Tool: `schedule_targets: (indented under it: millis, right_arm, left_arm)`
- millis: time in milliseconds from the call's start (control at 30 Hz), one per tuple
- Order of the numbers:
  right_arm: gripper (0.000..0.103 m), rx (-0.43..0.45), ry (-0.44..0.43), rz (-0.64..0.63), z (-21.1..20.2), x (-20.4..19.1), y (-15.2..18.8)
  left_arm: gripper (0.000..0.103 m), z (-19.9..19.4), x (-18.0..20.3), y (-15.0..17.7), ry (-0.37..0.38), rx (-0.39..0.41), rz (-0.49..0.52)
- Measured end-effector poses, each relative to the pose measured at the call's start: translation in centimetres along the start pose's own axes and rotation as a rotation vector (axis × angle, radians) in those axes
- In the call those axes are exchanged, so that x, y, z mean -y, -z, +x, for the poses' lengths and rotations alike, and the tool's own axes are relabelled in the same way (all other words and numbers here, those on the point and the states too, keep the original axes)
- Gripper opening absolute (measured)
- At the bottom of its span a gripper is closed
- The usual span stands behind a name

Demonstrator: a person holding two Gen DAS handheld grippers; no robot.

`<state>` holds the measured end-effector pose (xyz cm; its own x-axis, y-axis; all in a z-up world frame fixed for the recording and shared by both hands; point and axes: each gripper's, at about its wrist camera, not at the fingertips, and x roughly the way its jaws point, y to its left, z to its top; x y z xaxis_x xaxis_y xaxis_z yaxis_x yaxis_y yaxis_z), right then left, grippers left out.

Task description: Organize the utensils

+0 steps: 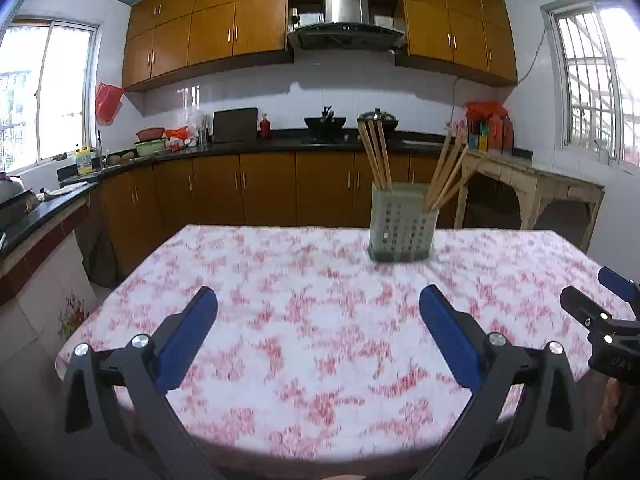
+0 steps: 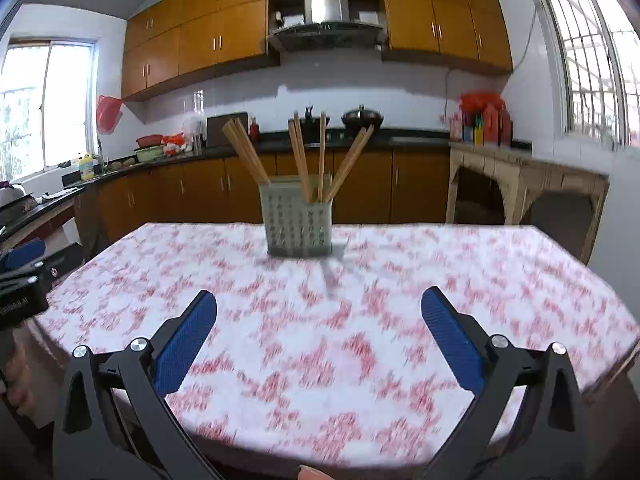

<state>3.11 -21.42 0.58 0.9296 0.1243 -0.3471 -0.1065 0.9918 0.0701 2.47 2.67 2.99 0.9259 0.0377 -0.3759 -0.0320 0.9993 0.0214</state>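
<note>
Left gripper: jaws spread wide, nothing held, hovering over the near half of the table. Right gripper: same, wide open and empty.

Ahead of both, a perforated grey-green utensil holder is seen upright on the floral tablecloth, toward the far edge, well apart from either gripper. Wooden chopsticks are stood in it, fanned out in separate bunches and leaning outward. No loose utensils are seen on the cloth.

Handling, judged: chopsticks are light, stiff, thin and smooth, so slip or rotation between the pads is likely. A hold on the upper shaft, clear of the rim, with pads across the stick, is suggested. The holder looks like light plastic and could tip or slide on the cloth if a stick is dragged sideways; a near-vertical pull is safer.

View differences: the right wrist view shows three or four bunches and a shadow or streak on the cloth in front of the holder; the left wrist view shows only two bunches. Each view catches the other gripper at its edge. Both are motion-blurred.
</note>
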Motion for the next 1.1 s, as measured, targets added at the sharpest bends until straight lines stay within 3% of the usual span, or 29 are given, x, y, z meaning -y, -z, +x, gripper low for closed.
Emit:
schedule_targets:
  millis: [400, 1100]
  right_arm:
    - [0.101, 0.011, -0.004, -0.032, -1.8, -0.8, 2.8]
    - [0.101, -0.018, -0.013, 0.006, -1.9, -0.8, 3.9]
  left_arm:
    - [0.099, -1.1, 1.0, 3.5, -0.001, -0.01, 0.027]
    - [0.099, -1.0, 1.6, 4.6, 0.034, -0.038, 0.017]
